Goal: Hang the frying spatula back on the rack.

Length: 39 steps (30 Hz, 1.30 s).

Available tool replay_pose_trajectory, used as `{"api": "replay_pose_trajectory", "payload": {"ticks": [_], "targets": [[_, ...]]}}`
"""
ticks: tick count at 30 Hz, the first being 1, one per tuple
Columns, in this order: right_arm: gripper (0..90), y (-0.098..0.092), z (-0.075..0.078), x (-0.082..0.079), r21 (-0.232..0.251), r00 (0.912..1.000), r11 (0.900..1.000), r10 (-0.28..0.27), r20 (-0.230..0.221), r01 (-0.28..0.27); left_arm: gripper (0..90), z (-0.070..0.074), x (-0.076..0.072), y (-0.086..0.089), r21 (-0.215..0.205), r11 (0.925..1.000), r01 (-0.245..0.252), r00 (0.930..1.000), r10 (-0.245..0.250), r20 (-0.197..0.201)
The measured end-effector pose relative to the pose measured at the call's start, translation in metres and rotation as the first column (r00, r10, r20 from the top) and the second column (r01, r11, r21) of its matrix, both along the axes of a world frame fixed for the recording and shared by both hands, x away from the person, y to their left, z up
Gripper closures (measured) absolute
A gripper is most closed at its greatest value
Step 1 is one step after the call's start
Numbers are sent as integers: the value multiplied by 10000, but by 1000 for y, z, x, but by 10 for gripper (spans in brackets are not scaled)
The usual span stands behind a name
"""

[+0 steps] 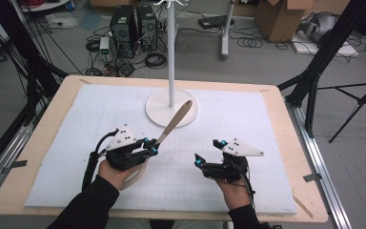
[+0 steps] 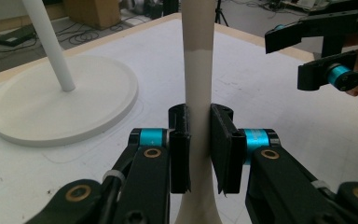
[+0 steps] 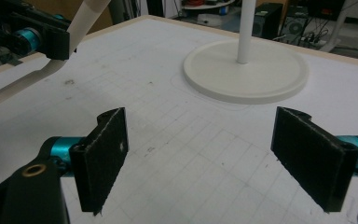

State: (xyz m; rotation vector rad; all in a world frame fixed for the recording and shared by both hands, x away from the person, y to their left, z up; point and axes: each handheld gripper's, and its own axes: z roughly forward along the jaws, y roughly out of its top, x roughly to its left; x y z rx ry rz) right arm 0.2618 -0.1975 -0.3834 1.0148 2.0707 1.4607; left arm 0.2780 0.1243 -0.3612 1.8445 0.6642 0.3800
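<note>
The spatula (image 1: 174, 123) is clamped at its handle between my left gripper (image 2: 199, 154) pads, angled up over the mat (image 1: 100, 109) toward the stand base (image 1: 158, 110). My right gripper (image 3: 214, 154) hangs nearby, jaws spread, holding nothing.

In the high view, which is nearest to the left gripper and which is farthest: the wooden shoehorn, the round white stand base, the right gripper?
1. The wooden shoehorn: clamped in the left gripper, pointing up and away.
2. The right gripper: beside it, to the right, jaws open.
3. The round white stand base: farther back, at the table's middle.
</note>
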Motion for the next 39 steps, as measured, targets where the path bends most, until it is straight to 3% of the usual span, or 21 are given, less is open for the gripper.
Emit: {"api": "replay_pose_trajectory", "payload": {"ticks": [7,8,14,22,27,39], "targets": [[175,11,5,1,-7,9993,9993,367,77,-367,777,-1,0,10,-511,9971,562,9984,-566,-45],[176,15,8,1,20,9988,9989,476,142,-476,777,-1,-1,13,-834,9940,714,9974,-721,-61],[178,28,20,2,116,9958,9965,822,409,-827,777,-1,-4,18,-1289,9864,1018,9948,-1019,61],[202,46,39,5,170,9879,9907,1333,790,-1350,777,-1,-7,17,-1538,9794,1312,9914,-1297,195],[248,63,54,8,313,9763,9799,1932,978,-1971,777,-1,-9,14,-1597,9745,1576,9875,-1546,307],[343,68,56,13,784,9652,9638,2485,818,-2548,777,-2,-10,15,-1678,9644,2042,9788,-1988,488]]}}
